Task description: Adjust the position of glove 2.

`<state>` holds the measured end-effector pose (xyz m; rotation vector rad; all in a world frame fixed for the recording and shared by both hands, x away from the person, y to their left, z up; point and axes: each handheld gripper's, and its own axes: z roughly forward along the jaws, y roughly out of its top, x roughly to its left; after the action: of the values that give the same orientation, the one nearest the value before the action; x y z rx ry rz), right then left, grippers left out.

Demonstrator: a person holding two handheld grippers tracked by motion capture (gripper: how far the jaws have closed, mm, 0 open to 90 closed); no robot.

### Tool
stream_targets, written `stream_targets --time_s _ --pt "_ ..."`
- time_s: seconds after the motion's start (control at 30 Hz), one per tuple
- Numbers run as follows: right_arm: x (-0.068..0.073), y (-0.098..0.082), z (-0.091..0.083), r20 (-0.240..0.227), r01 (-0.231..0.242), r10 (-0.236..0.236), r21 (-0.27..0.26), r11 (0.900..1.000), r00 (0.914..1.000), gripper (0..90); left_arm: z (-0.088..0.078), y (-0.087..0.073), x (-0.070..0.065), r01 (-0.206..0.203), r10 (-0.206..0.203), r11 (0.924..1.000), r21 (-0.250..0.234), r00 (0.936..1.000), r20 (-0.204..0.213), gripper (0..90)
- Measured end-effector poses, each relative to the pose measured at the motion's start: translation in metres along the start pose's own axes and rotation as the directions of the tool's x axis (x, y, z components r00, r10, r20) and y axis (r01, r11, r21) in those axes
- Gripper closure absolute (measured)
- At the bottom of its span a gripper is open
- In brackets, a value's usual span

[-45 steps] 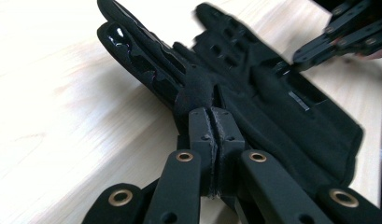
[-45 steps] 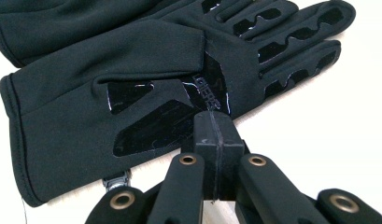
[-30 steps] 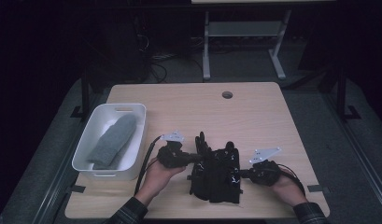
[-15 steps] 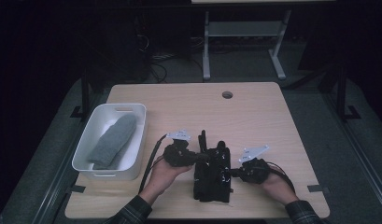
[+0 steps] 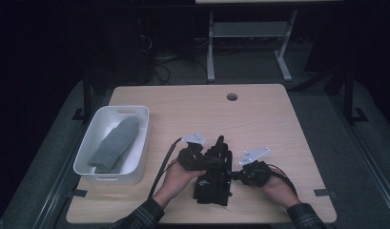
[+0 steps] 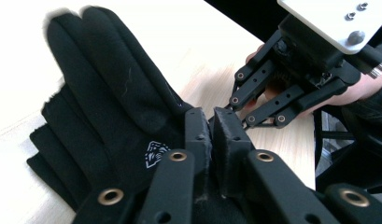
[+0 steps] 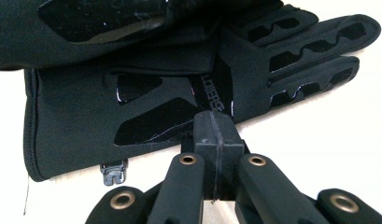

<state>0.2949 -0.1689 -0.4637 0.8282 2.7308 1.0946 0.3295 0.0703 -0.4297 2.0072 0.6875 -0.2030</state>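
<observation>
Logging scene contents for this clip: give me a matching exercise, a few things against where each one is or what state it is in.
Things:
1. grey mitten
2. black gloves
3. right gripper
4. round hole

Places or states:
A. jaws pressed together, nothing between them
B. lying inside the white bin
C. in the tabletop near its far edge
D. on the table between the two hands

Pairs: 1-B, 2-D, 3-A, 4-C
</observation>
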Motion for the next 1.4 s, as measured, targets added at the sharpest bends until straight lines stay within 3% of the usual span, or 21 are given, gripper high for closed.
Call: stream_targets --time_s 0.1,0.17,0.23,0.37,0.43,0.5,0.67,0.9,0.97,1.03,1.23,1.4 --pt "-0.001 0.0 -0.001 0.004 0.007 -0.007 -0.005 1.0 1.0 90.0 -0.001 0.001 -0.001 0.002 -0.002 0.9999 -0.017 0.9999 -0.013 68.1" --pt "-0.001 0.0 -0.002 0.006 0.002 -0.002 -0.005 1.0 1.0 90.0 -0.003 0.001 -0.001 -0.007 0.007 0.9998 -0.017 0.9998 -0.021 66.3" --pt "-0.003 -0.002 -0.004 0.014 -0.005 0.005 -0.005 1.0 0.9999 90.0 -0.006 0.001 -0.002 -0.01 0.01 0.9998 -0.015 0.9997 -0.02 70.1" --pt "-0.011 -0.006 -0.013 0.044 -0.01 0.012 -0.032 0.999 0.999 90.0 -0.014 -0.003 -0.006 -0.04 0.04 0.9992 0.004 0.999 -0.02 87.0" --pt "-0.016 -0.01 -0.02 0.063 -0.035 0.038 -0.043 0.998 0.9973 88.8 -0.013 -0.006 -0.011 -0.052 0.052 0.9985 0.017 0.9985 -0.016 89.2" --pt "-0.021 -0.014 -0.025 0.093 -0.053 0.058 -0.062 0.997 0.994 81.7 -0.011 -0.009 -0.016 -0.076 0.076 0.9963 0.042 0.9969 -0.016 89.3" --pt "-0.035 -0.024 -0.034 0.176 -0.097 0.114 -0.105 0.99 0.9777 47.3 0.0 -0.017 -0.025 -0.098 0.099 0.9921 0.079 0.995 -0.012 89.3" --pt "-0.053 -0.036 -0.037 0.251 -0.147 0.175 -0.129 0.981 0.9519 25.7 0.024 -0.025 -0.034 -0.114 0.112 0.9836 0.14 0.9934 0.026 89.3" --pt "-0.056 -0.038 -0.038 0.27 -0.153 0.184 -0.133 0.979 0.945 23.5 0.03 -0.028 -0.035 -0.137 0.134 0.9726 0.188 0.9906 0.028 89.3" --pt "-0.059 -0.04 -0.037 0.284 -0.159 0.19 -0.129 0.979 0.9397 21.0 0.035 -0.031 -0.035 -0.139 0.14 0.9668 0.215 0.9902 0.011 89.3" --pt "-0.062 -0.043 -0.036 0.309 -0.169 0.199 -0.12 0.978 0.9302 19.1 0.03 -0.032 -0.035 -0.155 0.17 0.9539 0.257 0.9846 -0.039 89.4" --pt "-0.062 -0.045 -0.034 0.33 -0.175 0.2 -0.106 0.979 0.9226 17.6 0.019 -0.033 -0.028 -0.151 0.176 0.9477 0.281 0.982 -0.068 89.4"
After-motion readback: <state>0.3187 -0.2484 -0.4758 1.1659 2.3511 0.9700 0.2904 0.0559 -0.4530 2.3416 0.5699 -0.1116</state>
